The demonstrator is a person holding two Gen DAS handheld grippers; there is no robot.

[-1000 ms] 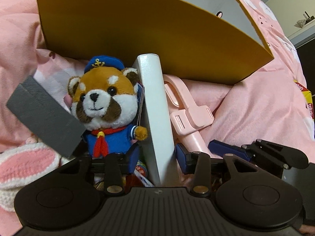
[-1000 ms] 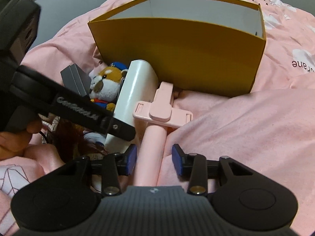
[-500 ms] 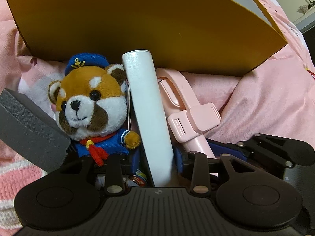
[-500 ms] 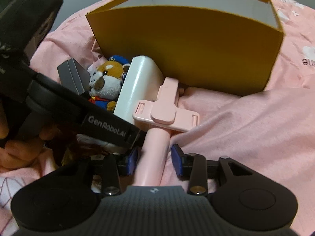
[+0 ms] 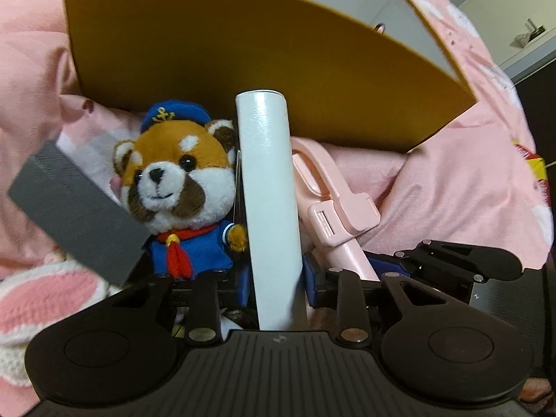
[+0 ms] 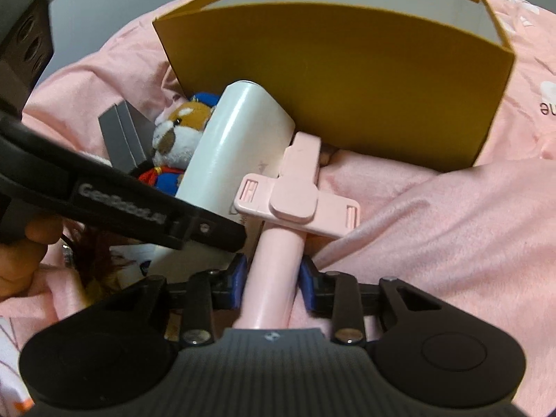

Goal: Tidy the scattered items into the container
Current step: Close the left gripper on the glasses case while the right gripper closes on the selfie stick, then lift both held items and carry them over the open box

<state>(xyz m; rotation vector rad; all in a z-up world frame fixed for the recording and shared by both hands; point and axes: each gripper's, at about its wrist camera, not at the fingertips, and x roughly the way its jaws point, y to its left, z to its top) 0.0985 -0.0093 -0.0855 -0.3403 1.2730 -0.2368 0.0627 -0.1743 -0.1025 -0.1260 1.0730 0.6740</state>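
Note:
A yellow box (image 5: 264, 66) with a grey inside stands on the pink bedding, also in the right wrist view (image 6: 365, 80). My left gripper (image 5: 276, 283) is shut on a white slab (image 5: 269, 191), seen wide in the right wrist view (image 6: 229, 160). My right gripper (image 6: 272, 283) is shut on the handle of a pink selfie stick (image 6: 292, 194), which lies right of the slab in the left wrist view (image 5: 333, 205). A red panda plush (image 5: 180, 187) in a blue sailor suit sits left of the slab, also in the right wrist view (image 6: 177, 132).
A dark grey box (image 5: 76, 212) leans left of the plush, also in the right wrist view (image 6: 121, 135). A pink-and-white knitted item (image 5: 38, 299) lies at lower left. A yellow packet (image 5: 535, 170) sits at the right edge. Pink bedding (image 6: 451, 229) surrounds everything.
Both grippers have closed in on their objects: the left on the white slab, the right on the pink stick's handle. The views shifted slightly; the yellow box stayed in place.

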